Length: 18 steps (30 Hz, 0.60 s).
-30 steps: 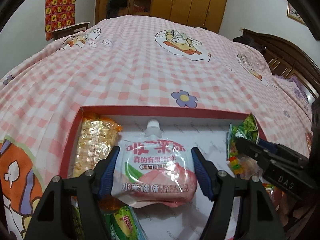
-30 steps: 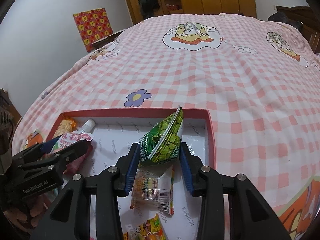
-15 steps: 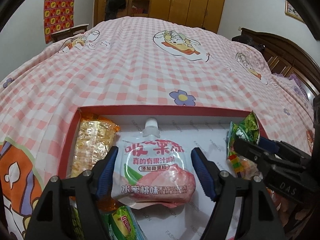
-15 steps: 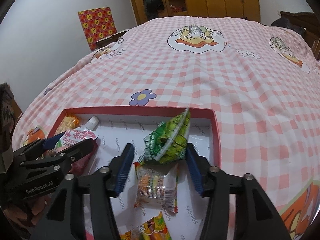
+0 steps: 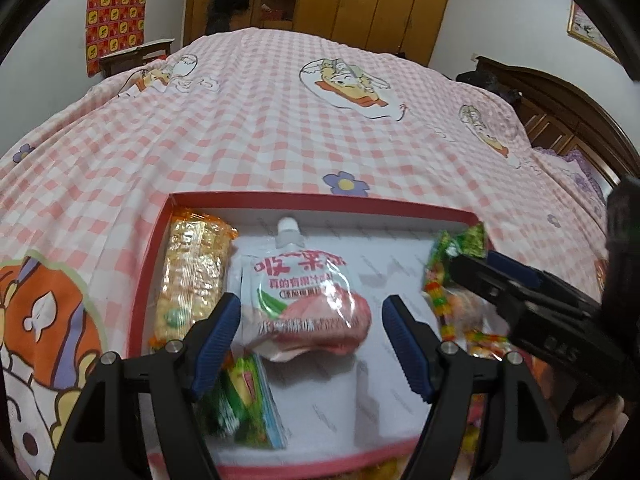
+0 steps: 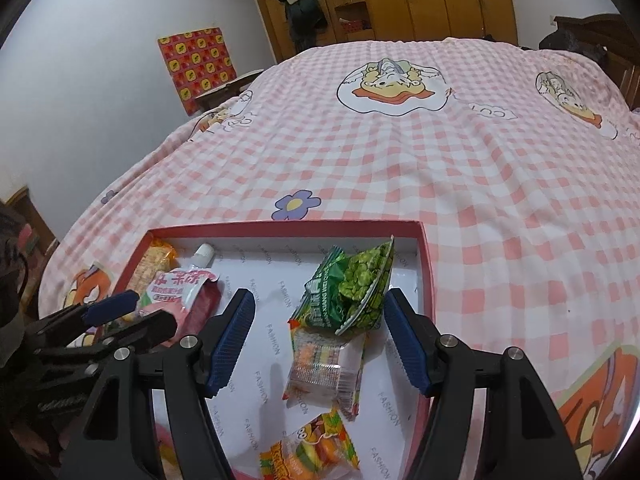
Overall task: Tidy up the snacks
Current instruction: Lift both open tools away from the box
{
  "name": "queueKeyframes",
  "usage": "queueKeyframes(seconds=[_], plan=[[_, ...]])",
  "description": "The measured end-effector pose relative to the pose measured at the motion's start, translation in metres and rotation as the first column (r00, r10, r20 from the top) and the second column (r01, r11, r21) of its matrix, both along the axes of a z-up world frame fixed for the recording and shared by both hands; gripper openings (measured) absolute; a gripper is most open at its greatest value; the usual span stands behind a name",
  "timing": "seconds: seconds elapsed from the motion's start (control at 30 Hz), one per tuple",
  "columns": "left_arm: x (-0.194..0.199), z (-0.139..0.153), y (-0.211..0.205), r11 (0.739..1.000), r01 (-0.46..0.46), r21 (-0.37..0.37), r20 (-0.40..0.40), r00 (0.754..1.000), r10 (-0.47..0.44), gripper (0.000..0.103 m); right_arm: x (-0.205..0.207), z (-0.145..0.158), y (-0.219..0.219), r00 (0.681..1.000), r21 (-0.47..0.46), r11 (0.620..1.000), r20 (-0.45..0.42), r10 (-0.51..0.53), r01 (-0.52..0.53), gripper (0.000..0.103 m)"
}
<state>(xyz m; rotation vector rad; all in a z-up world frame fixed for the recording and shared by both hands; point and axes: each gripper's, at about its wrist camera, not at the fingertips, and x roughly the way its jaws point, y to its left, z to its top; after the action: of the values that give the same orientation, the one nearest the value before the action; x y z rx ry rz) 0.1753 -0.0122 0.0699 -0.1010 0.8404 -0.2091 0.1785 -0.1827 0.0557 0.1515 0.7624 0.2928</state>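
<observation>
While both snacks are lying inside the red box (image 6: 426, 280), you are holding both grippers spread apart and gripping nothing. Your left gripper (image 5: 312, 328) is hovering with the pink jelly pouch (image 5: 304, 300) lying between its blue pads (image 5: 216, 332), not pinched; the pouch is running lengthwise away from you, its white spout (image 5: 289, 232) pointing at the far wall of the box, just beside the long cracker pack (image 5: 192, 276) along the left wall. Your right gripper (image 6: 320, 336) is sitting with the green pea packet (image 6: 352, 288) between its pads and slightly ahead, the packet leaning up on its edge over a clear candy packet (image 6: 324, 364). So each hand is nearest its own item, and any re-grip is turning on that straight-ahead line.

Nearer you, a green-and-yellow packet (image 5: 244, 396) is blurring under the left finger, and an orange gummy bag (image 6: 308, 452) is being cut off by the lower edge of the right view. Whether more snacks are waiting outside the box on the checked bedspread (image 6: 440, 160) is impossible to tell, since the near side is staying hidden behind the gripper bodies.
</observation>
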Motion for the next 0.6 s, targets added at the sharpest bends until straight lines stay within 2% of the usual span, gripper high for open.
queueKeyframes(seconds=[0.3, 0.6], plan=[[-0.038, 0.01, -0.01, 0.998, 0.012, 0.056, 0.058, 0.998, -0.015, 0.077, -0.021, 0.007, -0.003, 1.0, 0.031, 0.999, 0.007, 0.009, -0.01, 0.069], [-0.065, 0.01, -0.003, 0.998, -0.002, 0.062, 0.059, 0.998, -0.001, 0.077, -0.059, 0.01, -0.004, 1.0, 0.032, 0.999, 0.009, 0.019, -0.019, 0.069]])
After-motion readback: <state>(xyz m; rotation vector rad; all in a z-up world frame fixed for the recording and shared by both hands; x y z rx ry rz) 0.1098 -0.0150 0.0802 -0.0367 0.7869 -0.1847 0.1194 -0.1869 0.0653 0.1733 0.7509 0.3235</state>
